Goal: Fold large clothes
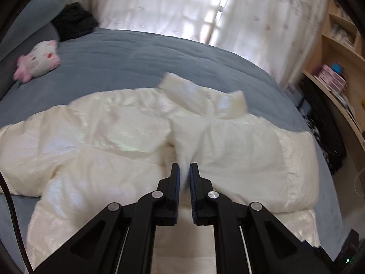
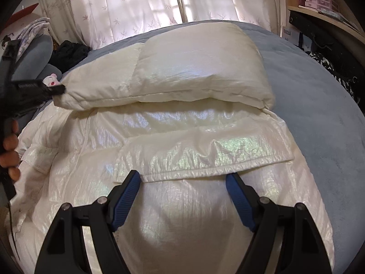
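White quilted puffer jacket [image 2: 182,137], shiny fabric, lies spread across the blue-grey bed [image 1: 114,57], collar toward the curtained far edge. Left gripper [image 1: 184,171] is clamped on a thin fold of jacket fabric, jaws almost fully together. Right gripper [image 2: 183,178] hovers with jaws wide apart, holding nothing, tips at the hem of a folded-over panel. Step looks like mid-fold: one side already lying over the body. Next move probably calls for laying the pinched edge flat across the body, then releasing.
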`<state>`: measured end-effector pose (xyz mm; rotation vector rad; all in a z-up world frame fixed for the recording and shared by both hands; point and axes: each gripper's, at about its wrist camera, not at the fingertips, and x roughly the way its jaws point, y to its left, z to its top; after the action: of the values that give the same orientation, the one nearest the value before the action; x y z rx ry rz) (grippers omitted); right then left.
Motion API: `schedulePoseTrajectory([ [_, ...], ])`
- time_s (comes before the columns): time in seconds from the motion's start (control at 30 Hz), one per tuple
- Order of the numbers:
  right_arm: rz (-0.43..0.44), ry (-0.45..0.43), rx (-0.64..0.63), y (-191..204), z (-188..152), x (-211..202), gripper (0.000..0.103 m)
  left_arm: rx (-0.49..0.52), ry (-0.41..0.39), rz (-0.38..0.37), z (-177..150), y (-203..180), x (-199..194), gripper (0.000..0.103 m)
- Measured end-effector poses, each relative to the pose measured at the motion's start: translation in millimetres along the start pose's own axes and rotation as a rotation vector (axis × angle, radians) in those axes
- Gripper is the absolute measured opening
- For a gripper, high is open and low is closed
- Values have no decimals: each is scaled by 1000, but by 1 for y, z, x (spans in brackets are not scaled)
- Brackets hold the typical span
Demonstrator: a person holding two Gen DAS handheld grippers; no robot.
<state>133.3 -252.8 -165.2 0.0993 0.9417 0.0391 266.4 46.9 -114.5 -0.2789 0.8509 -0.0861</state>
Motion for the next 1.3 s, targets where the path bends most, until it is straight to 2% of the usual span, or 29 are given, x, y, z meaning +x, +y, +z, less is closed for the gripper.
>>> schedulePoseTrajectory([
  [0.07, -4, 4, -1, -1, 1, 0, 78, -12, 40, 57, -2, 10, 9, 6],
  [0.17, -2, 16, 3, 0, 4, -2, 78, -69, 93, 56, -8, 30, 13, 7],
  [0.27, 11, 23, 37, -4, 10, -10, 78, -90, 62, 40, -6, 38, -3, 8],
  [0.37, -12, 30, 91, -15, 21, -23, 78, -53, 12, 18, 1, 30, -25, 12],
  [0.5, -14, 35, 166, -33, 40, -42, 75, 36, -49, -55, 13, -6, -50, 19],
  [0.57, -3, 27, 188, -43, 57, -52, 65, 65, -62, -95, 18, -27, -54, 25],
  [0.6, -11, 16, 191, -48, 69, -58, 64, 80, -59, -123, 22, -38, -53, 25],
  [0.67, -35, -22, 198, -57, 88, -68, 62, 108, -44, -164, 26, -61, -45, 25],
  [0.8, -117, -124, 186, -70, 130, -78, 59, 156, -1, -203, 32, -107, -5, 25],
  [0.87, -130, -140, 182, -75, 145, -72, 46, 145, 31, -178, 33, -118, 20, 25],
  [0.9, -127, -136, 189, -78, 152, -66, 44, 134, 49, -145, 34, -120, 36, 25],
  [1.0, -118, -121, 200, -82, 167, -43, 34, 107, 97, 18, 31, -111, 82, 25],
  [1.03, -122, -113, 200, -81, 171, -35, 31, 95, 105, 50, 31, -104, 92, 25],
  [1.13, -103, -93, 205, -75, 178, -6, 30, 60, 95, 70, 29, -83, 105, 25],
  [1.23, -81, -90, 200, -66, 182, 22, 30, 76, 71, 103, 27, -76, 107, 25],
  [1.3, -116, -92, 170, -57, 185, 46, 30, 84, 59, 127, 26, -70, 108, 25],
])
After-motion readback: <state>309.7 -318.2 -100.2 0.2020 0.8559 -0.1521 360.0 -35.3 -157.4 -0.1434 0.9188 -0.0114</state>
